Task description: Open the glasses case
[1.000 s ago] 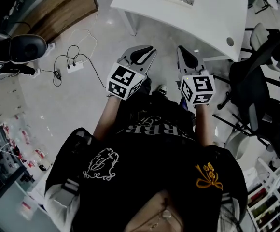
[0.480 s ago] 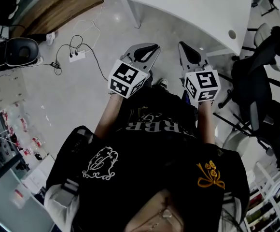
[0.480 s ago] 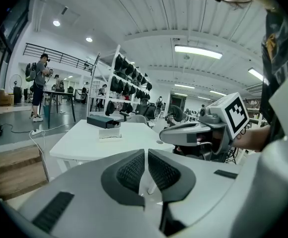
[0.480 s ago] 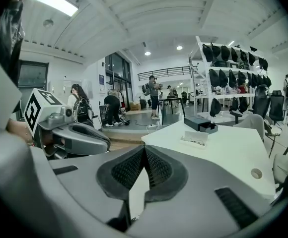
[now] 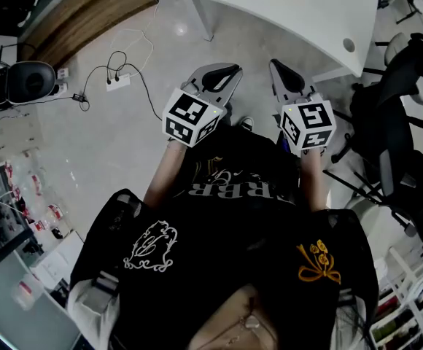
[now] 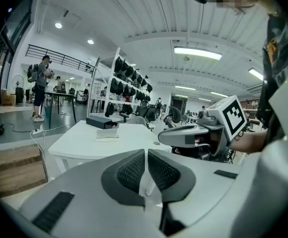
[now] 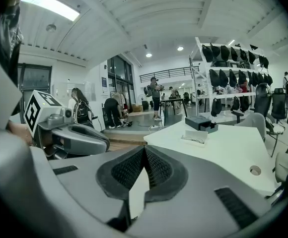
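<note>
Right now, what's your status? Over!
Left gripper shut, empty. Right gripper shut, empty. Glasses case on the white table ahead, untouched. Small tray holding glasses sits just in front of it.

Table (image 5: pixel 299 17) ahead, case (image 7: pixel 201 122) on it.
The left gripper (image 5: pixel 226 71) and right gripper (image 5: pixel 277 70) hang side by side, short of the table's near edge; a tray (image 7: pixel 193 138) lies just before the case.

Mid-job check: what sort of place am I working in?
Probably an open-plan lab or workshop: a white table, a tall shelving rack hung with dark gear, an office chair, and a power strip on the floor.
</note>
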Available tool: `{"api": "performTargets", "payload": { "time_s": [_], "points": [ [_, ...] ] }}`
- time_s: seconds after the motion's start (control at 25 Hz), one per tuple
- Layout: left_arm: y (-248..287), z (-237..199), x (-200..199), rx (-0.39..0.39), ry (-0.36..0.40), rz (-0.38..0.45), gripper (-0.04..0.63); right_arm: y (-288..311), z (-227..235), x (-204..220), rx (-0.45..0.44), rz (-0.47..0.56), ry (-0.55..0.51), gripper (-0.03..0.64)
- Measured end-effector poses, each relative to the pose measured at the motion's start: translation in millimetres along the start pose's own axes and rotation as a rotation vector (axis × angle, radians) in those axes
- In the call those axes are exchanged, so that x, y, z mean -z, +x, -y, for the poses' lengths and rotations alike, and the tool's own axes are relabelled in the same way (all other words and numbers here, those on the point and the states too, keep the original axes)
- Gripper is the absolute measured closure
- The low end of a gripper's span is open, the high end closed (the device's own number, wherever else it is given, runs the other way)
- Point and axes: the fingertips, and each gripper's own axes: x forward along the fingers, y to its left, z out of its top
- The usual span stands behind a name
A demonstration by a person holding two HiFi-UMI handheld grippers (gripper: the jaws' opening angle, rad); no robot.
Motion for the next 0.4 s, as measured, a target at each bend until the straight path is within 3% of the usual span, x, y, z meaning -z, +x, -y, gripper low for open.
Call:
{"api": "performTargets", "payload": {
  "time_s": [0.4],
  "points": [
    [1.8, 21.1, 3.8, 0.008, 0.02, -0.006, 0.56, -14.5, 4.3, 10.1, -0.006, -0.003, 0.01, 0.603]
  ]
}}
